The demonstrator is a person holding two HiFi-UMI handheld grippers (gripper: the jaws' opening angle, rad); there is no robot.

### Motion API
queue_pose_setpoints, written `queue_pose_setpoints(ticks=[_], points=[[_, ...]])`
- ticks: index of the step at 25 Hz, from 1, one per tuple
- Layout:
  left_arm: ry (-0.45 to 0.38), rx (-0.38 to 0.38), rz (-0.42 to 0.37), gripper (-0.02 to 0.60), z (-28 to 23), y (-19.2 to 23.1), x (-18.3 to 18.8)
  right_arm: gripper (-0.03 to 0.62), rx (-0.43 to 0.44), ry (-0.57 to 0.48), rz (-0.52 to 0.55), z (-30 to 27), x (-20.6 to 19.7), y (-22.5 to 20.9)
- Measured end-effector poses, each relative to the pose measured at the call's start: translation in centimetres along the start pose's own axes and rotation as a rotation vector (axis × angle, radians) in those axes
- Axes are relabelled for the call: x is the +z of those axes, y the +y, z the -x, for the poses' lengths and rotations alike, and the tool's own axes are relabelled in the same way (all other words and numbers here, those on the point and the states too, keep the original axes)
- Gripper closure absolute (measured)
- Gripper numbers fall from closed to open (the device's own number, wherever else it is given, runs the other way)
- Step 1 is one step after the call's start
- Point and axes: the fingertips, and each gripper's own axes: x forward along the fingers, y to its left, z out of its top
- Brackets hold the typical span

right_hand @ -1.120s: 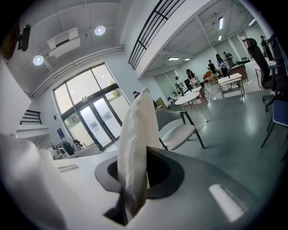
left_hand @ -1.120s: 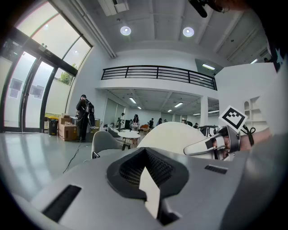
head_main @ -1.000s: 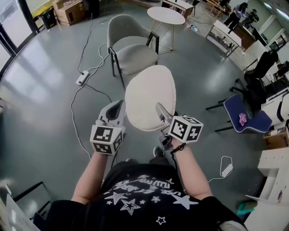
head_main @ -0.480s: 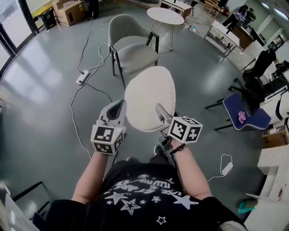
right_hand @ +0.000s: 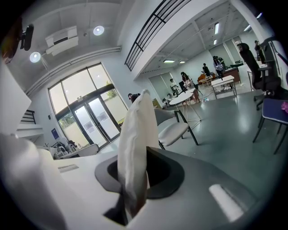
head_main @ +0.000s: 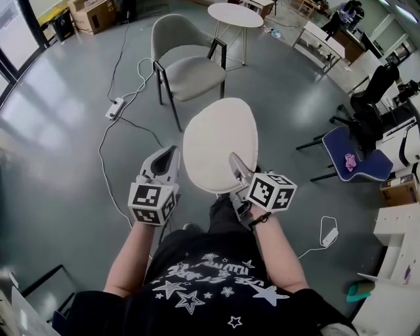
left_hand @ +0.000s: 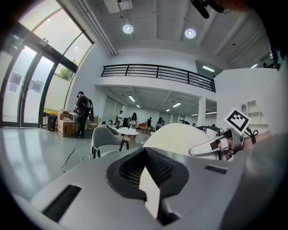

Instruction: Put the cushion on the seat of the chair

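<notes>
A cream oval cushion (head_main: pixel 218 143) hangs in the air in front of me, roughly level in the head view. My right gripper (head_main: pixel 235 161) is shut on its near right edge, and in the right gripper view the cushion (right_hand: pixel 135 139) stands edge-on between the jaws of the right gripper (right_hand: pixel 132 188). My left gripper (head_main: pixel 168 153) floats just left of the cushion, apart from it, jaws together and holding nothing. The left gripper view looks over the left gripper (left_hand: pixel 148 182) to the cushion (left_hand: pixel 180 134) at the right. The grey chair (head_main: pixel 187 65) with black legs stands ahead on the floor, its seat bare.
A round white table (head_main: pixel 235 14) stands behind the chair. A power strip (head_main: pixel 113 108) and cables lie on the floor to the left. A blue office chair (head_main: pixel 351 161) and desks are at the right, cardboard boxes (head_main: pixel 92 14) at far left. People stand in the far room.
The person has stepped forward; a leg now shows beneath the cushion. Both grippers and the cushion have drifted slightly down in the picture. The right gripper's hold is unchanged.
</notes>
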Motion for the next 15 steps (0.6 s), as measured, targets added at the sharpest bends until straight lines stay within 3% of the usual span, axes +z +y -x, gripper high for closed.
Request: queue_pose_setpoints(ticks=[6, 15], points=[[0.047, 0.025, 0.002, 0.575, -2.6, 1.0, -1.5, 0.539, 0.008, 0.036, -0.008, -2.7, 0.6, -2.8], [0.101, 0.088, 0.035, 0.575, -9.4, 3.4, -1.0, 0.539, 0.054, 0.084, -0.037, -9.6, 5.7, -6.9]])
